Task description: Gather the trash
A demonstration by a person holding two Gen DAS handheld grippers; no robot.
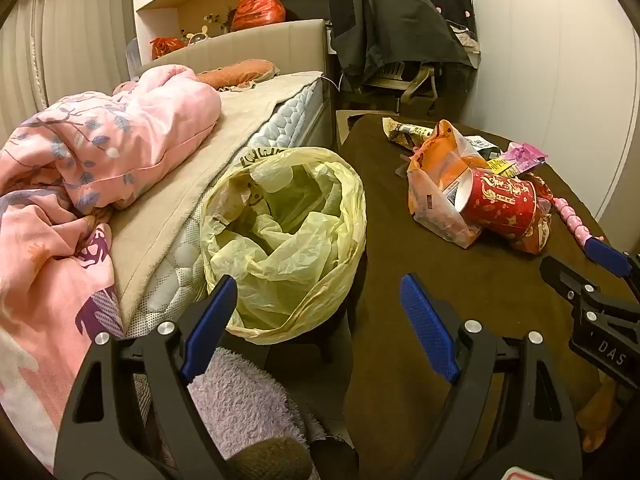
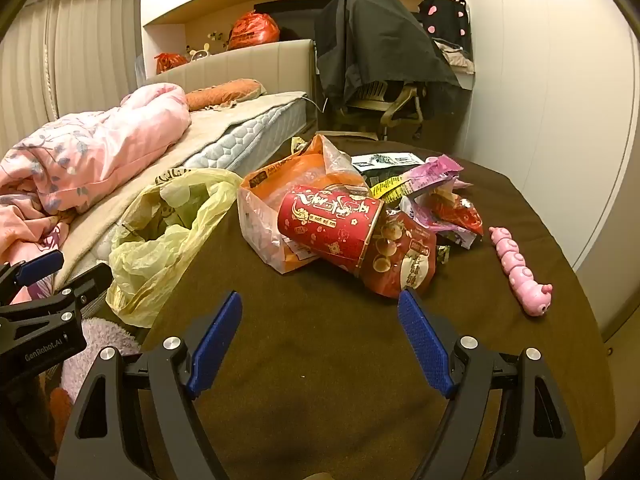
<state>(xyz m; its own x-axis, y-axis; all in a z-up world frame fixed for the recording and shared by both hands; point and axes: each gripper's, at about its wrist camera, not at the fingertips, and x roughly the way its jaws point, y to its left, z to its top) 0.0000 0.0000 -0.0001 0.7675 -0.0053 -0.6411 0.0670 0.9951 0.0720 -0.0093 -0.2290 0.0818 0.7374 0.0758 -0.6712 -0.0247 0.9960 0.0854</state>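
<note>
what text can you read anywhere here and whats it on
"GenRobot.AI": on the left gripper body, seen from the right wrist view.
"DAS": on the right gripper body, cut off at the frame edge.
Red cup: gold Chinese-style characters, too stylised to read.
Orange bag, yellow bin liner print, wrappers: too small or blurred.

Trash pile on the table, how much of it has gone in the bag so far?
Nothing looks collected: the yellow bag holds only its own crumpled liner. In hand: nothing, as the left claw and right claw are both open and empty. Left: the red cup, orange bag and wrappers on the table.
</note>
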